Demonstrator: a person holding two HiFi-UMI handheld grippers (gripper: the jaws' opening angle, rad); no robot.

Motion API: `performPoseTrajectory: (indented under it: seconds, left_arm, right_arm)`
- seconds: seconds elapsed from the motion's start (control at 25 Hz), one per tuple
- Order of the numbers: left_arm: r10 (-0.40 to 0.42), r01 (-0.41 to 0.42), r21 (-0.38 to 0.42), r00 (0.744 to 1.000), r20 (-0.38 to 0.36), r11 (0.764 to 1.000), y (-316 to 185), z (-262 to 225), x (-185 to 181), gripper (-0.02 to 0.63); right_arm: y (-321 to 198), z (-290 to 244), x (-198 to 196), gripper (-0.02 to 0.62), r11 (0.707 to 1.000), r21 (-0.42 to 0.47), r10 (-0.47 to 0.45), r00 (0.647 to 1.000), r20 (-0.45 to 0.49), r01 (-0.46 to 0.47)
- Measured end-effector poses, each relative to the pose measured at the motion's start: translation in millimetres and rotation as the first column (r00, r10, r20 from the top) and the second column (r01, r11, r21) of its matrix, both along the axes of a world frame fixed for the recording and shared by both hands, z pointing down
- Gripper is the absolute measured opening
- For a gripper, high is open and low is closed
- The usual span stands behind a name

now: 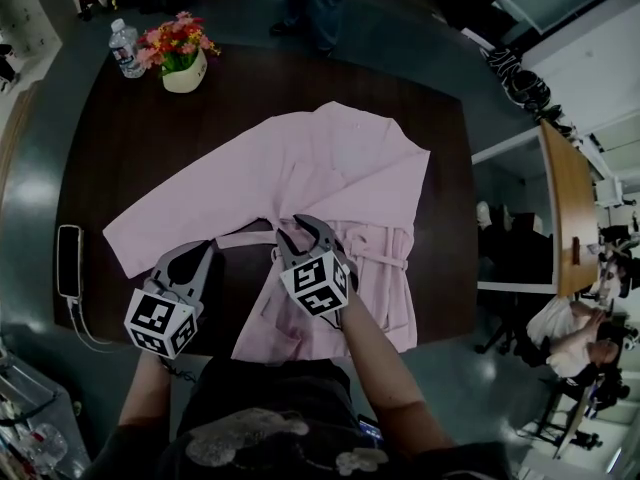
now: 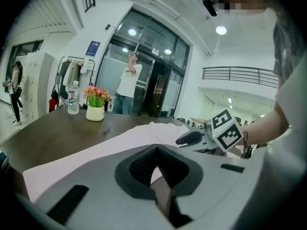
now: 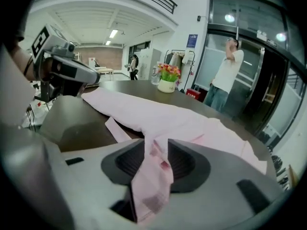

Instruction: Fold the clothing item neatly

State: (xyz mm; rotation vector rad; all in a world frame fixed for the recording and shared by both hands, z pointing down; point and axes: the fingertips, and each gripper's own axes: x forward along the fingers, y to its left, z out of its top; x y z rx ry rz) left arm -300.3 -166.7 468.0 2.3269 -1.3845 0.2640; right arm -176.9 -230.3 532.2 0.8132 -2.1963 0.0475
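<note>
Over at the left edge of the dark bench (image 1: 120,148), a phone (image 1: 68,261) lay on its cable, well clear of the action. Next in, the left tool (image 1: 203,252) hovered low at the near edge, just beside the long left sleeve (image 1: 165,218). Its jaws were pressed right together with nothing between them, and its own view showed the pads meeting on empty air.

The pink robe (image 1: 330,158) lay spread across the middle of the bench. That sleeve was flung out to the left, while the right side looked already turned in over the body. The tie (image 1: 375,260) trailed near the lower right.

The right tool (image 1: 300,238) was down on the cloth near the centre front. Its jaws stood partly apart, and a narrow fold of pink fabric (image 3: 153,176) hung loosely through the gap rather than being pinched.

By my reading the fold was only partly done: one side laid over, the left sleeve not yet dealt with. The next move called for the left tool to open, take that sleeve near its end and carry it across the body. The right tool would need either a firm pinch or a clean exit, or that caught fold could drag the front out of line.
</note>
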Motion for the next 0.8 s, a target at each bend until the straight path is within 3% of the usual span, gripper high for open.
performPoseTrajectory:
  seconds: [0.2, 0.28, 0.4, 0.48, 0.6, 0.64, 0.72, 0.8]
  left_arm:
    - [0.011, -0.011, 0.004, 1.000, -0.009, 1.000, 0, 2, 2, 0.011]
    - [0.015, -0.015, 0.004, 1.000, -0.009, 1.000, -1, 1, 2, 0.009]
    - [0.009, -0.009, -0.002, 1.000, -0.012, 1.000, -3, 2, -1, 0.009]
    - [0.002, -0.003, -0.015, 1.000, -0.008, 1.000, -6, 6, -7, 0.011]
    - [-0.007, 0.007, -0.028, 1.000, -0.007, 1.000, -8, 8, -15, 0.011]
    - [-0.011, 0.011, -0.028, 1.000, -0.008, 1.000, -9, 8, -18, 0.009]
    - [-0.019, 0.019, -0.025, 1.000, -0.008, 1.000, -11, 7, -24, 0.009]
    - [-0.025, 0.025, -0.028, 1.000, -0.007, 0.999, -13, 9, -30, 0.011]
  right_arm:
    - [-46, -26, 29, 0.121, 0.980, 0.047, 0.189, 0.980, 0.068, -0.192]
    - [-75, -26, 37, 0.121, 0.960, -0.022, 0.280, 0.952, 0.125, -0.280]
    - [-111, -11, 37, 0.121, 0.906, -0.209, 0.407, 0.894, 0.188, -0.368]
    - [-127, 8, 36, 0.121, 0.856, -0.309, 0.477, 0.863, 0.167, -0.414]
    - [-134, 28, 37, 0.121, 0.797, -0.378, 0.546, 0.830, 0.117, -0.471]
    - [-134, 27, 36, 0.117, 0.794, -0.378, 0.553, 0.825, 0.119, -0.477]
    - [-133, 16, 29, -0.003, 0.809, -0.350, 0.546, 0.824, 0.149, -0.473]
    - [-131, 0, 12, -0.003, 0.847, -0.318, 0.499, 0.843, 0.199, -0.426]
